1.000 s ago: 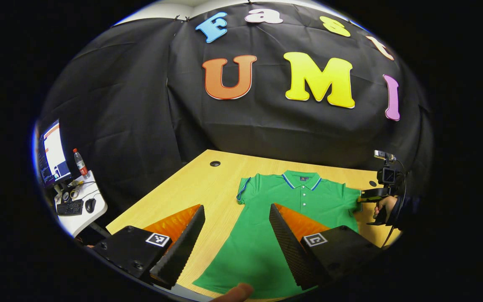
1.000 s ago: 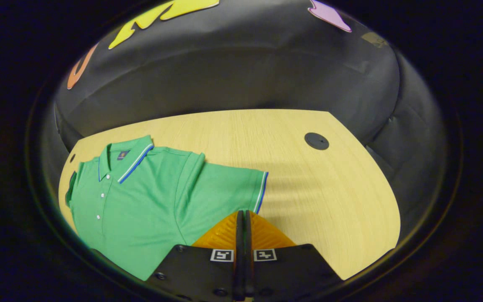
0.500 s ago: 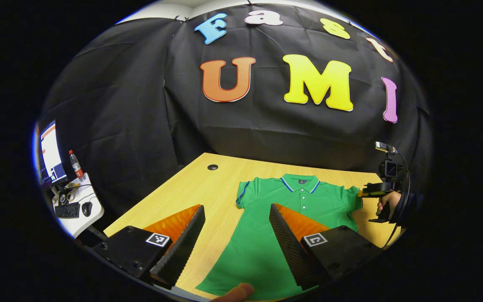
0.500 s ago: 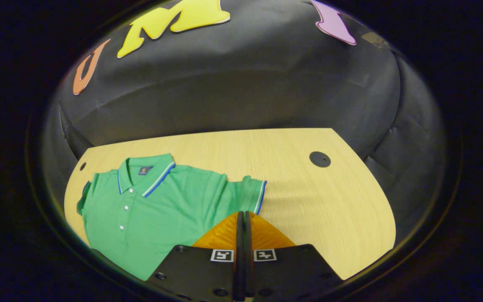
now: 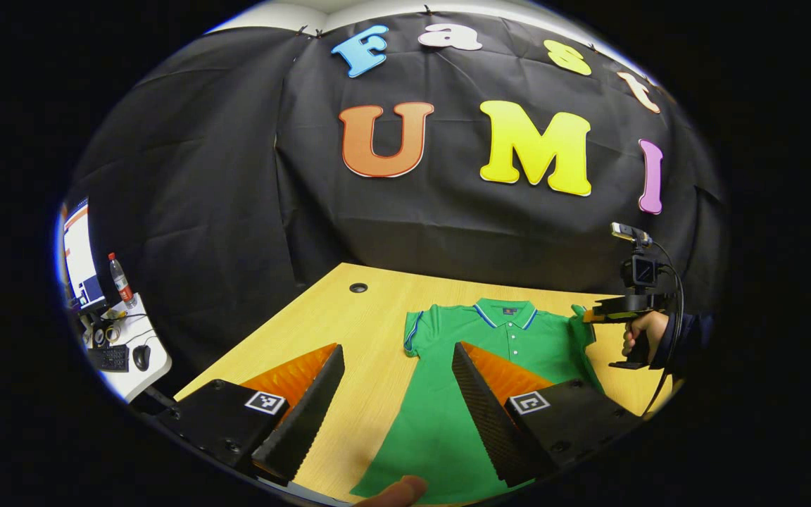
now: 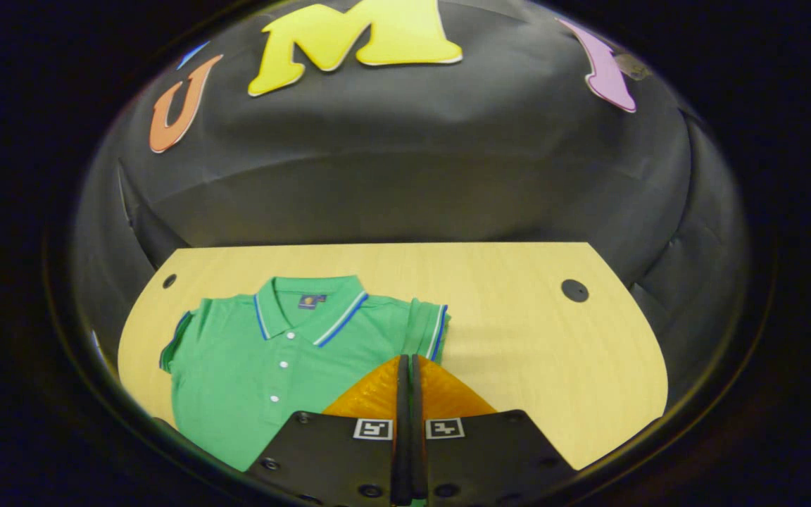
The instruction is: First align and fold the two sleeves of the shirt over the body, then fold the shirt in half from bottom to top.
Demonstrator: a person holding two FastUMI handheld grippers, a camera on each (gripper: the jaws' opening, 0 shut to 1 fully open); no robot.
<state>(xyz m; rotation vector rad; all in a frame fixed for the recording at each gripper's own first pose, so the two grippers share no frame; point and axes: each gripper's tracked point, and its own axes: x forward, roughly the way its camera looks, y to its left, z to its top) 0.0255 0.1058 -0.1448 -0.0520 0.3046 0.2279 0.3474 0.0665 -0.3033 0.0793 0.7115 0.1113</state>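
Change since earlier: right sleeve (image 6: 428,329) has been drawn in toward the collar and now stands bunched and partly lifted, where it lay flat and spread a second ago; in the left gripper view the shirt sits slightly farther off.

Left gripper view
Left gripper (image 5: 397,401): jaws released and wide apart, hovering above the lower half of the shirt, nothing between them.
Shirt (image 5: 490,352): green polo lying face up on the bench (image 5: 321,331), collar (image 5: 510,313) toward the booth wall, body running down toward the camera.
Left sleeve (image 5: 414,331): flat on the bench, to the left of the collar.
Right gripper (image 5: 592,317): to the right of the collar, at the raised edge of the right sleeve, held by a hand (image 5: 641,334) in a dark cuff.
Fingertip (image 5: 395,491): at the bottom edge, just below the shirt's hem.
Side table (image 5: 131,352): well left of the shirt, off the bench, carrying a monitor (image 5: 82,260), bottle (image 5: 120,278), keyboard (image 5: 111,358) and mouse (image 5: 141,357).

Right gripper view
Right gripper (image 6: 409,373): jaws clenched together just below the right sleeve's striped cuff; whether cloth is pinched between them I cannot tell.
Shirt (image 6: 265,366): on the left part of the bench (image 6: 518,338), collar (image 6: 310,310) up, button placket running down from it.
Cable holes: one (image 6: 574,290) well right of the collar, one (image 6: 169,280) just left of the left shoulder.
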